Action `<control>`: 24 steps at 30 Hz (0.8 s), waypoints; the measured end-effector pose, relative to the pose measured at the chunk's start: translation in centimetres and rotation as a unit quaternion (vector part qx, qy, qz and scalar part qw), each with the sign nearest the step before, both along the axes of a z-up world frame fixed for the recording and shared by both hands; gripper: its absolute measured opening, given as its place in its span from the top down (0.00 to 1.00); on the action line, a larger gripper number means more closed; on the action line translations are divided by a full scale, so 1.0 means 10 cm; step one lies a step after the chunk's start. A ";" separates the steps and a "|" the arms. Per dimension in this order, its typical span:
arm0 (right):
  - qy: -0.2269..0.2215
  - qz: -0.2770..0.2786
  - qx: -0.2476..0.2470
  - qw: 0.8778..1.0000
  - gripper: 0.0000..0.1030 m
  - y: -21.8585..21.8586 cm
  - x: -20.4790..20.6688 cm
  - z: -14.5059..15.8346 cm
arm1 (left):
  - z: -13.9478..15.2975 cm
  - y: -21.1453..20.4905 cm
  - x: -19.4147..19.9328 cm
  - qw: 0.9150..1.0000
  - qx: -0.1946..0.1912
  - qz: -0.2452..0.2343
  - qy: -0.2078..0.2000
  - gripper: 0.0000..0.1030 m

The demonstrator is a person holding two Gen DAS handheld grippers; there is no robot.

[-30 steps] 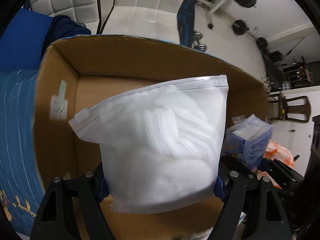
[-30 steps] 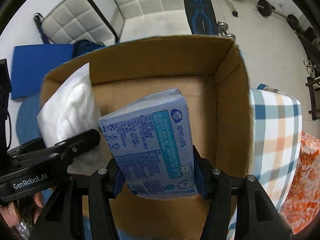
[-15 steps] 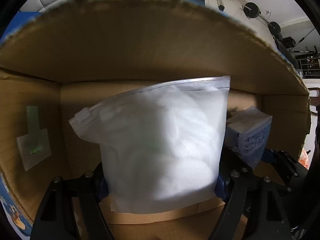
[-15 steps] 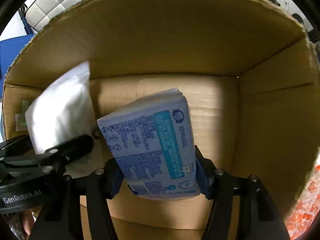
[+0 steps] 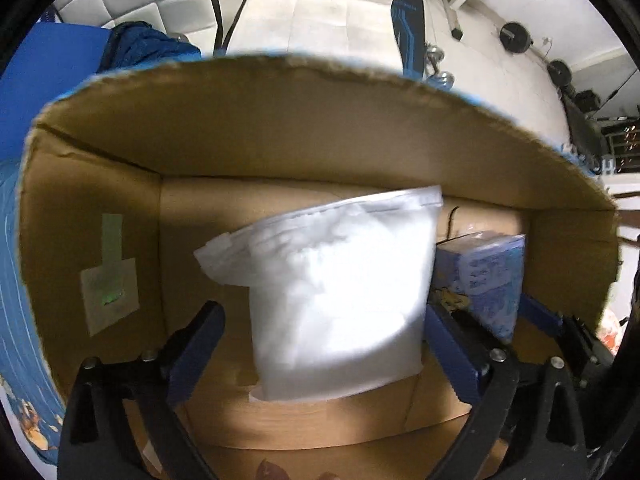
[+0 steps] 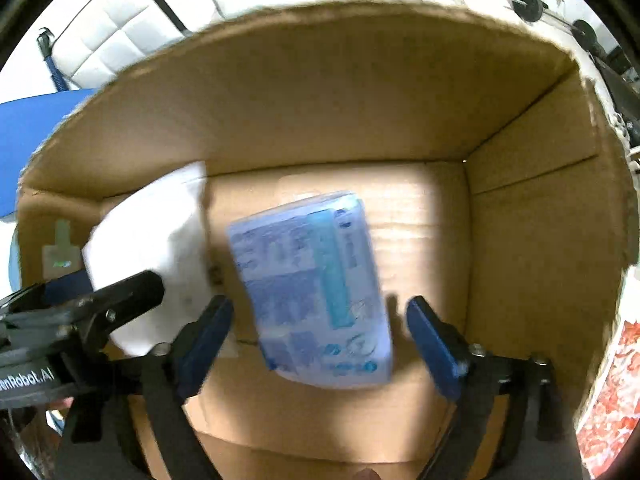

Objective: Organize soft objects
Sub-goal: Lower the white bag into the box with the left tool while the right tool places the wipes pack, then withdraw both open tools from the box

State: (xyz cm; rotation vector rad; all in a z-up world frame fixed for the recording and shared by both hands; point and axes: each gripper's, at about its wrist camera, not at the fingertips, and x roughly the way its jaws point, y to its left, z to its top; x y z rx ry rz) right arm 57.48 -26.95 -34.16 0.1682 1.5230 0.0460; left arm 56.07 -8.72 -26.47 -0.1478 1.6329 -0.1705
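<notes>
two grippers, jaws spread, over a cardboard box (image 5: pixel 288 128) holding a white bag and a blue packet

inside the box, the white zip bag (image 5: pixel 340 304) stands near the middle of the floor, and the blue tissue packet (image 6: pixel 316 288) sits just beside it on the side away from the box's taped wall. the left gripper (image 5: pixel 320 340) has its jaws apart on either side of the bag, one blue pad clear of it and the other close against its edge. the right gripper (image 6: pixel 320 336) has its jaws apart too, both pads clear of the packet. a green-and-white tape patch (image 5: pixel 110 280) sticks to the box's inner wall. both views are blurred.
</notes>
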 end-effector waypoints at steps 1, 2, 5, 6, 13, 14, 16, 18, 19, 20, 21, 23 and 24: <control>-0.002 0.003 0.000 1.000 0.00 0.02 -0.03 0.03 | 0.06 0.01 -0.01 1.000 -0.007 0.005 -0.006 0.01; -0.007 0.008 -0.006 1.000 0.00 0.04 -0.06 0.07 | 0.11 0.02 -0.01 1.000 -0.014 0.006 -0.011 0.01; -0.022 0.011 -0.029 0.999 0.00 0.08 -0.15 0.17 | 0.30 0.04 -0.06 0.999 -0.013 0.012 -0.037 0.01; -0.024 0.010 -0.029 0.999 0.00 0.07 -0.20 0.20 | 0.37 0.05 -0.09 0.999 -0.008 0.013 -0.048 0.01; -0.041 0.000 -0.048 0.998 0.00 0.05 -0.45 0.35 | 0.62 0.08 -0.52 0.993 0.019 0.002 -0.117 0.01; -0.043 0.000 -0.050 0.998 0.00 0.04 -0.48 0.38 | 0.69 0.09 -0.59 0.992 0.023 0.002 -0.124 0.01; -0.048 0.001 -0.051 0.998 0.00 0.05 -0.58 0.46 | 0.70 0.16 -0.65 0.990 0.027 0.005 -0.137 0.01; -0.056 -0.001 -0.054 0.997 0.00 0.03 -0.71 0.53 | 0.75 0.23 -0.75 0.988 0.031 0.008 -0.152 0.01; -0.062 -0.002 -0.057 0.996 0.00 0.05 -0.78 0.57 | 0.76 0.24 -0.83 0.987 0.035 0.009 -0.157 0.01; -0.070 -0.001 -0.064 0.996 0.00 0.13 -0.93 0.60 | 0.79 0.26 -0.94 0.986 0.038 0.009 -0.164 0.01; -0.077 0.000 -0.068 0.995 0.00 0.15 -0.97 0.63 | 0.83 0.23 -0.98 0.984 0.042 0.010 -0.171 0.01; -0.092 0.001 -0.071 0.993 0.00 0.21 -1.14 0.80 | 0.91 0.20 -1.13 0.981 0.052 0.011 -0.184 0.01; -0.101 0.003 -0.072 0.992 0.00 0.18 -1.23 0.87 | 0.94 0.14 -1.18 0.981 0.054 0.012 -0.188 0.01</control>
